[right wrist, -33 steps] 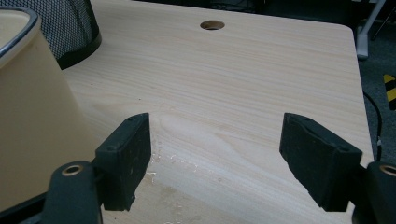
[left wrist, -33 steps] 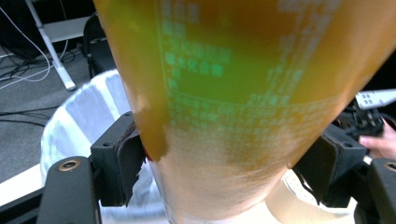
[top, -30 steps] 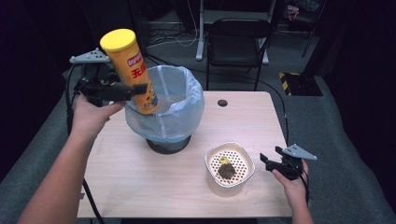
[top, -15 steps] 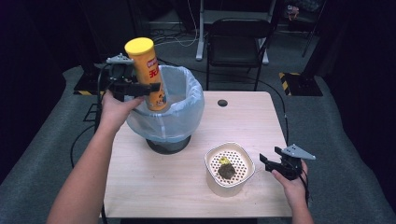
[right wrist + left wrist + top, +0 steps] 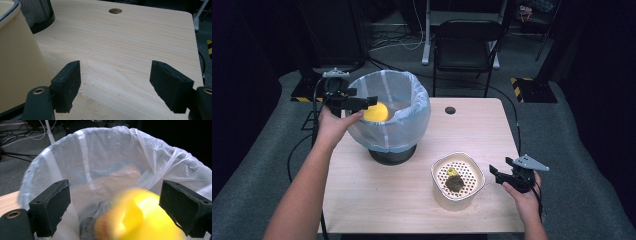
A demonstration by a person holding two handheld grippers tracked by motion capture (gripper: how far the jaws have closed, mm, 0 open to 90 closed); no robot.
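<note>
The left gripper [image 5: 362,102] is held at the near-left rim of the black mesh waste bin lined with a translucent white plastic bag [image 5: 412,122], and its fingers [image 5: 51,207] have just been opening; they now stand apart with the yellow-lidded cylindrical snack can [image 5: 376,112] between them, blurred in the left gripper view [image 5: 140,217], and the pads do not appear to press on it. The can sits inside the bag's mouth, close against the left wall, with open room across the rest of the bin towards its far and right rim. The bin stands on the left half of the light wooden table [image 5: 477,127], its base set in from the left edge. The right gripper [image 5: 498,175] rests at the table's right edge near the front corner, its fingers [image 5: 68,85] partly spread with nothing between them, bare table surface ahead of them. Just to their left stands the cream plastic strainer bowl with a perforated insert [image 5: 458,180], holding some dark and yellowish scraps, near the front edge. A wide clear stretch of table lies between the bowl and the round cable hole [image 5: 450,110] near the far edge.
</note>
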